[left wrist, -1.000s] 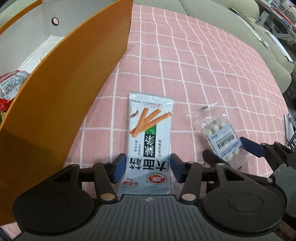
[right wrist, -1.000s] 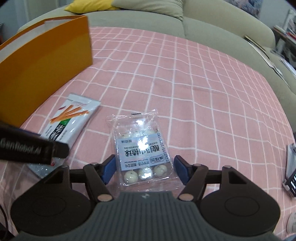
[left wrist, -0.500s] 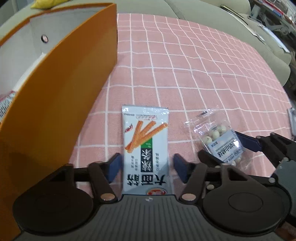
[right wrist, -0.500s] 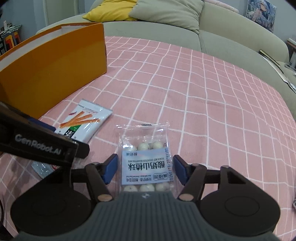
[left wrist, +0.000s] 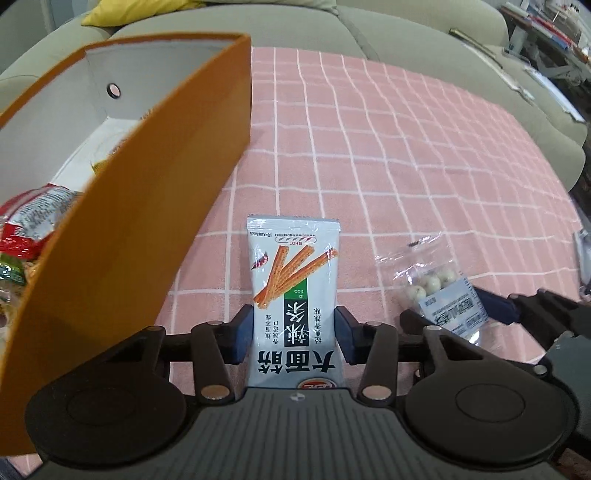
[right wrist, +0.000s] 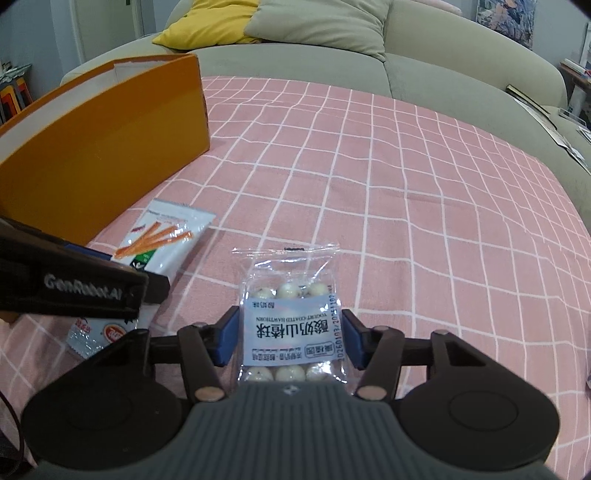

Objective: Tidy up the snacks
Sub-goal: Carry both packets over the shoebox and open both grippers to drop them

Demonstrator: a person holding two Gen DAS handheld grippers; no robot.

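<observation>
Blue-padded left tongs (left wrist: 293,333) sat nearest in the left wrist view, their jaws closing on a white stick-snack packet (left wrist: 295,291). A second earlier the pads stood clear of the packet's long sides. Now they had narrowed to about half their reach and met both edges. The packet lay flat and lengthwise between them on the pink checked cloth (left wrist: 406,147) covering the tabletop.

In the right wrist view, the right tongs (right wrist: 290,336) had done the same. Their jaws were also closing, and the pads touched the two sides of a clear yogurt-ball bag (right wrist: 291,325) across its white label. That bag also rested on the cloth, just to the right of the stick-snack packet.

Neither hand had travelled much in that second, so the change was all in the jaws. Both pickups seemed to be at the clamping stage, with neither snack lifted yet.

Just left of the packet stood an open orange box (left wrist: 147,221) with a white inside. Several wrapped snacks (left wrist: 29,229) already lay in its near end, which suggested it was where these two belonged.

Beyond the cloth ran a grey-green sofa (right wrist: 443,55) with a yellow cushion (right wrist: 207,22).
</observation>
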